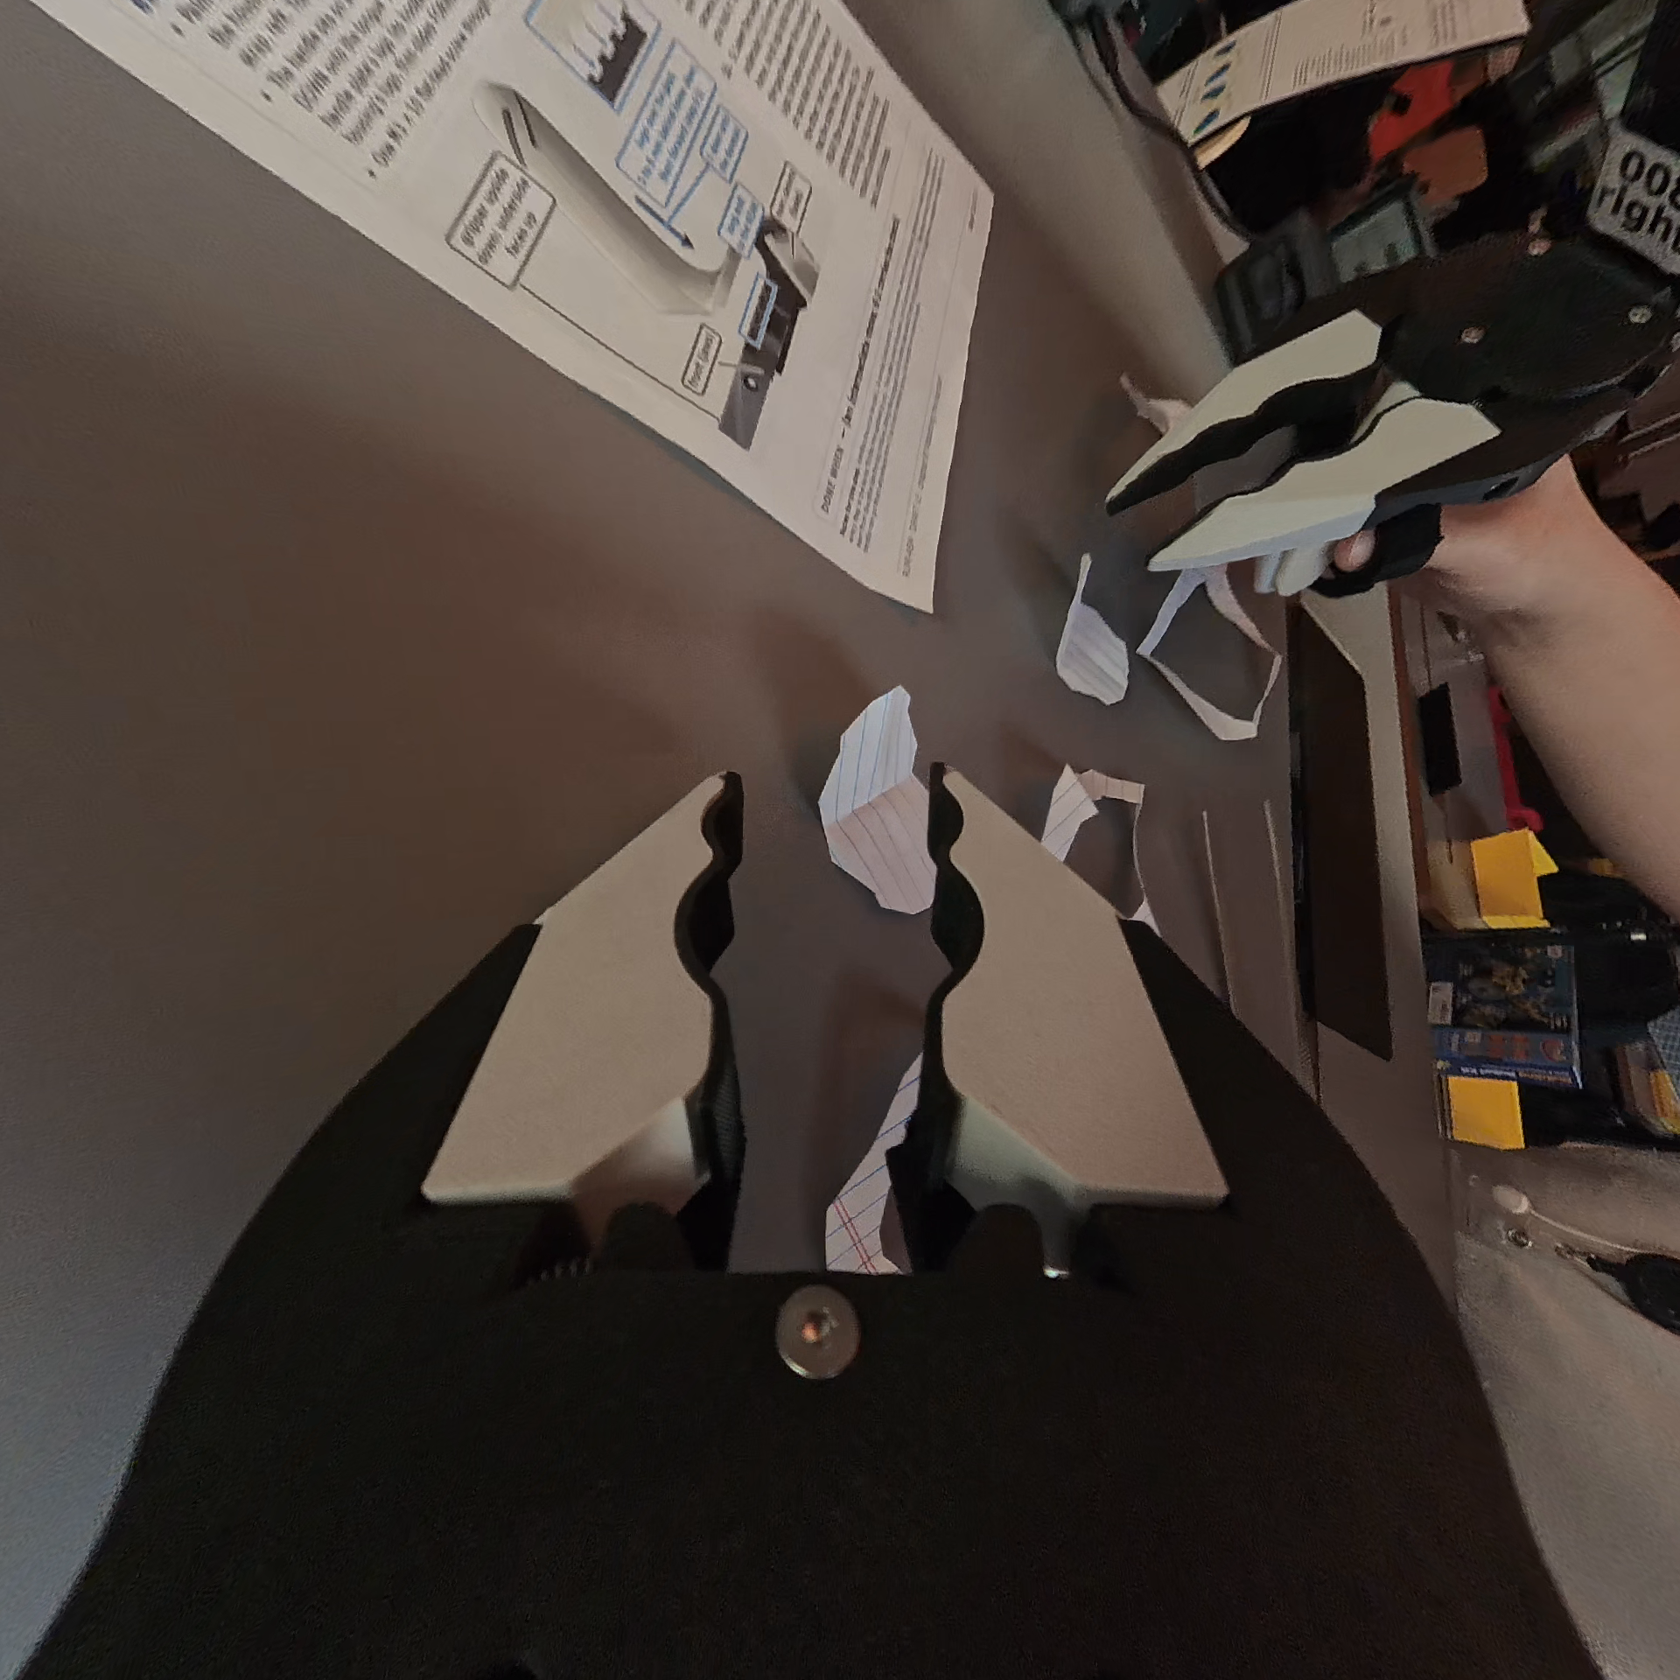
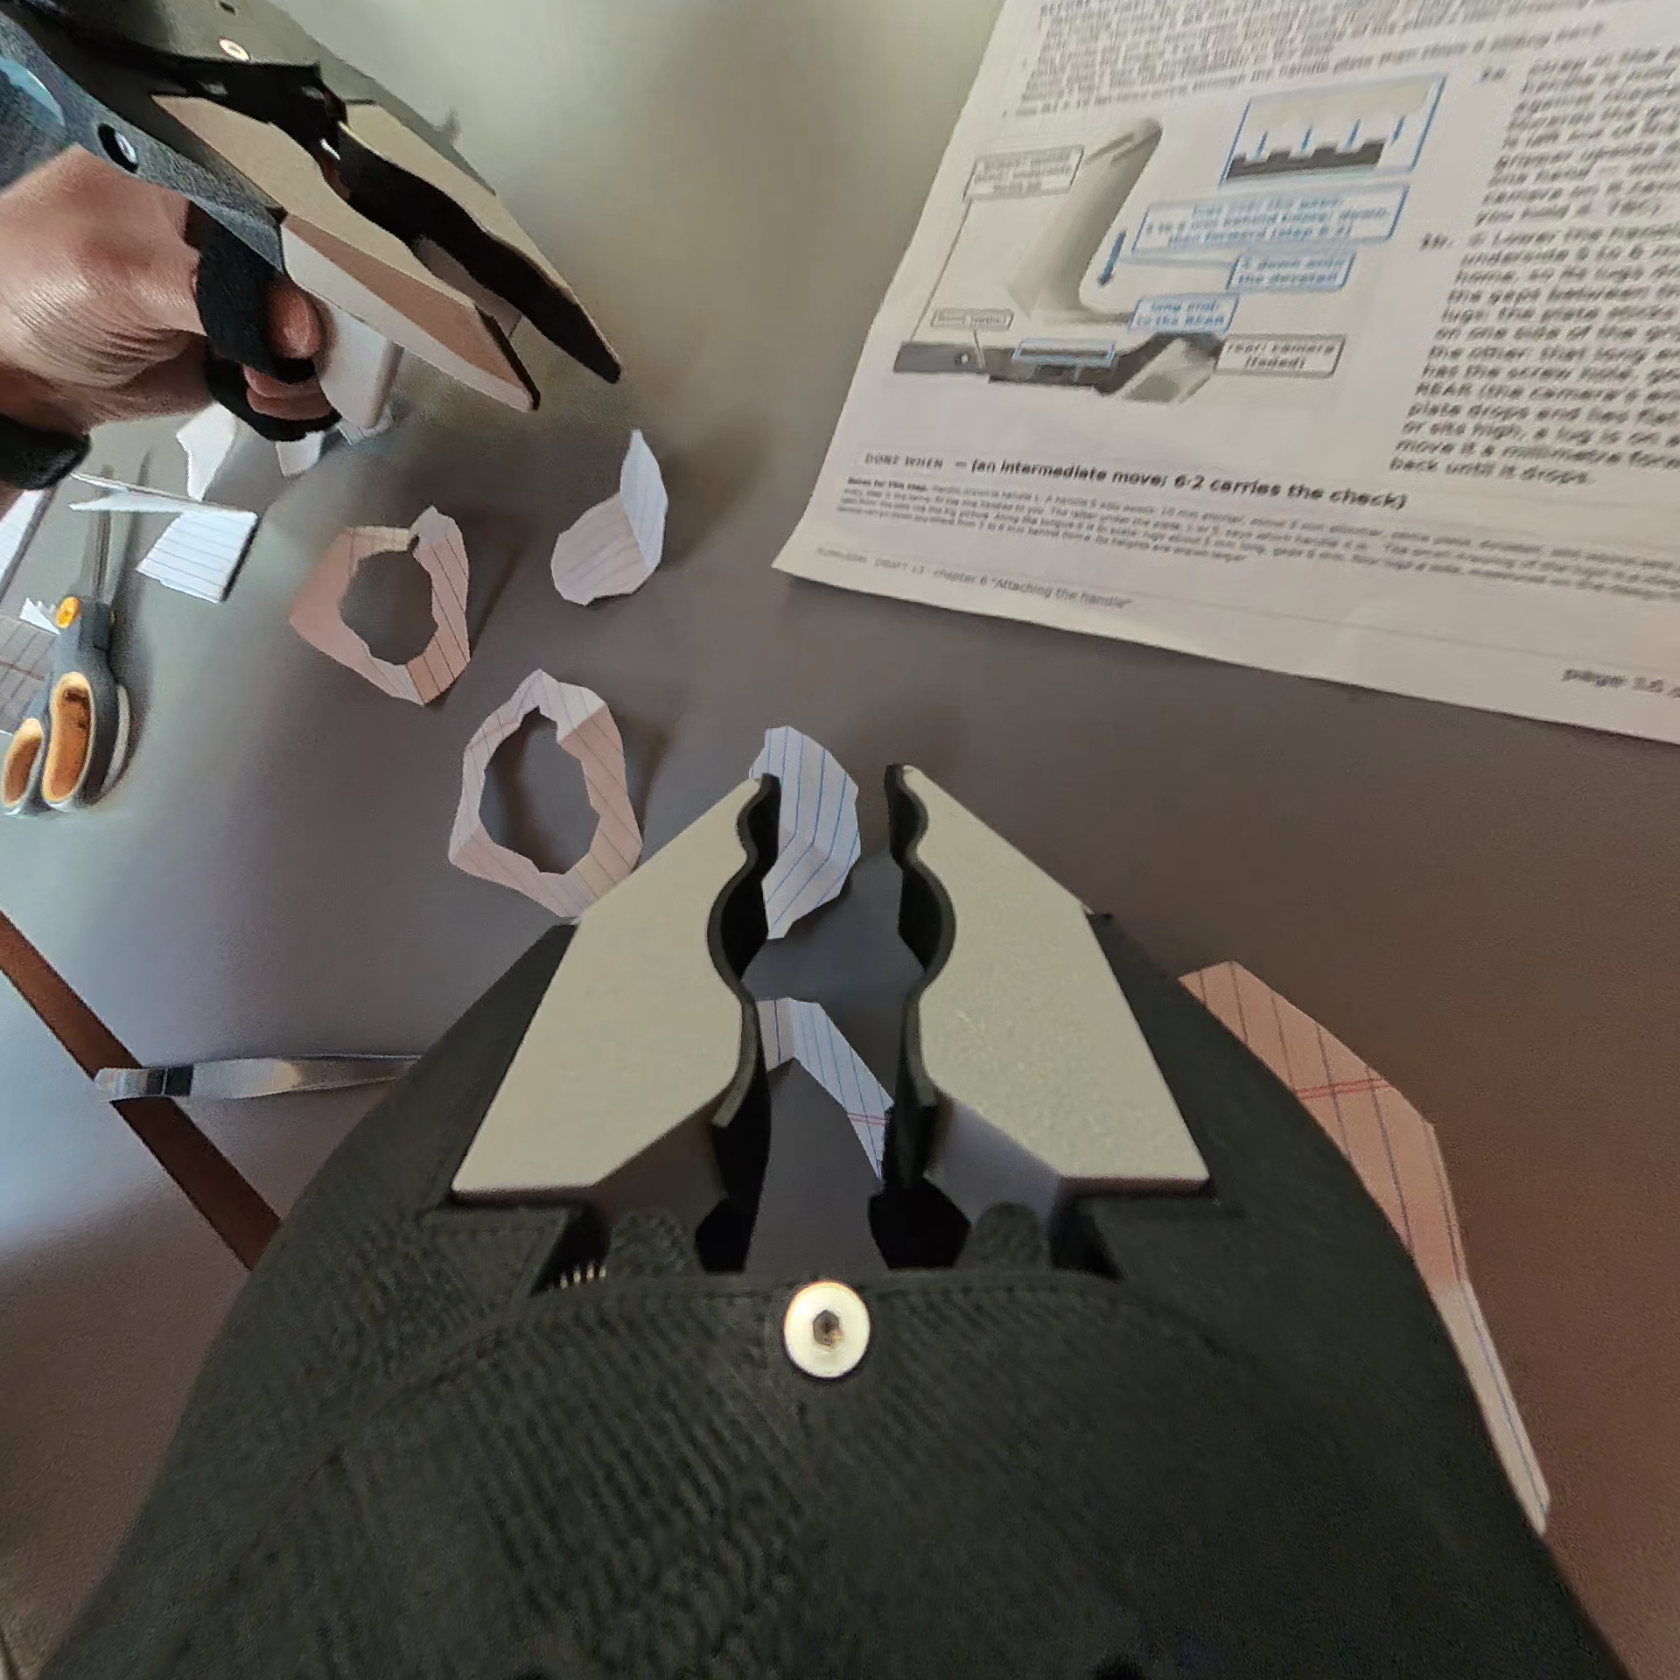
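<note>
A printed sheet (image 2: 1273,364) with text and labelled diagrams lies at the surface's (image 2: 909,136) far edge. A lettered tag (image 1: 1636,214) sits on the right tongs (image 1: 1136,527). Boxes (image 1: 1500,1027) beyond the surface carry print.

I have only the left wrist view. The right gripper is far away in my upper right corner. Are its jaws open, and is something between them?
Observer: They are open. In its own view the right gripper has its fingers apart, and a lined paper scrap shows between the tips, not gripped.
Operator: I see no cutting tool. Is there one?
Observer: Yes. Scissors with orange and grey handles lie at the far left of that view.
Operator: What is beside the right gripper?
Observer: A large lined sheet lies flat on the table on its right, partly hidden by the gripper's body.
</note>
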`<action>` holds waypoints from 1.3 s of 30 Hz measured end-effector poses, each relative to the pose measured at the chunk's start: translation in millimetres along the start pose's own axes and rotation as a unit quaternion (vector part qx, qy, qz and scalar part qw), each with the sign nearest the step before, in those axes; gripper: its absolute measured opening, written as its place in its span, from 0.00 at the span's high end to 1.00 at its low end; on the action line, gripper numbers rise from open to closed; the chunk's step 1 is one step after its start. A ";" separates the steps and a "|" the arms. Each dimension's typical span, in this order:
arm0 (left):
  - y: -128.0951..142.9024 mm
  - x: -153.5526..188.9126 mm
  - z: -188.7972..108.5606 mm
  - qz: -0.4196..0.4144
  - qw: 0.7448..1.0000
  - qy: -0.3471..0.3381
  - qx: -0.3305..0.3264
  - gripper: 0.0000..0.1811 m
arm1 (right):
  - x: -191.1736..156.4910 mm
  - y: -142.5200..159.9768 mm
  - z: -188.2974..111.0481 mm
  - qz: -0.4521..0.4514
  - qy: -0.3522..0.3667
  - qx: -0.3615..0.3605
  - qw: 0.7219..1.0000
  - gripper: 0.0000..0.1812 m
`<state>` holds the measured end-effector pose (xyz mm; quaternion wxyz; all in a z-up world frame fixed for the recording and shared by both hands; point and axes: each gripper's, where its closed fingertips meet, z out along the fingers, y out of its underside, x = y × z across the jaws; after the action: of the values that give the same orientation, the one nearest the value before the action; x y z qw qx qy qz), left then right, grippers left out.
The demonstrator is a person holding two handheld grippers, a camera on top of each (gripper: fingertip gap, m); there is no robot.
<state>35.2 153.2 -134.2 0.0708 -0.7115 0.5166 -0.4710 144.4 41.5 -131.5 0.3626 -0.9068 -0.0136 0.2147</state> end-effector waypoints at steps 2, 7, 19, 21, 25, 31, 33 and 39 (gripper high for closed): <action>-10.2 3.9 -14.6 -0.001 0.999 0.002 0.040 0.78 | -6.1 -18.2 -16.3 -0.016 -0.002 0.053 0.998 0.87; -29.9 47.4 -70.0 0.045 0.988 0.007 0.147 0.79 | -47.5 -57.9 -102.9 -0.058 -0.029 0.245 0.967 0.83; 166.4 261.3 -152.1 0.182 0.935 -0.130 0.274 0.83 | -111.8 198.5 -263.5 -0.153 0.144 0.311 0.927 0.68; 197.8 280.4 -142.1 0.160 0.926 -0.157 0.304 0.83 | -120.4 214.4 -279.4 -0.138 0.134 0.341 0.920 0.68; 227.7 320.7 -119.9 0.106 0.918 -0.115 0.363 0.82 | -134.7 225.9 -296.6 -0.167 0.133 0.364 0.906 0.66; 246.6 358.0 -130.8 0.128 0.909 -0.148 0.368 0.79 | -163.6 234.9 -315.0 -0.210 0.145 0.349 0.902 0.57; 253.6 363.7 -138.0 0.125 0.898 -0.157 0.393 0.76 | -167.4 235.0 -319.1 -0.222 0.158 0.342 0.899 0.51; 288.2 350.6 -160.1 0.077 0.905 -0.188 0.374 0.67 | -214.6 213.6 -310.4 -0.208 0.098 0.364 0.902 0.45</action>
<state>-268.5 -197.6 -6.7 0.4634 -0.6665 0.3326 -0.4800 45.6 -356.9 8.4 0.7037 -0.7043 -0.0874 0.0346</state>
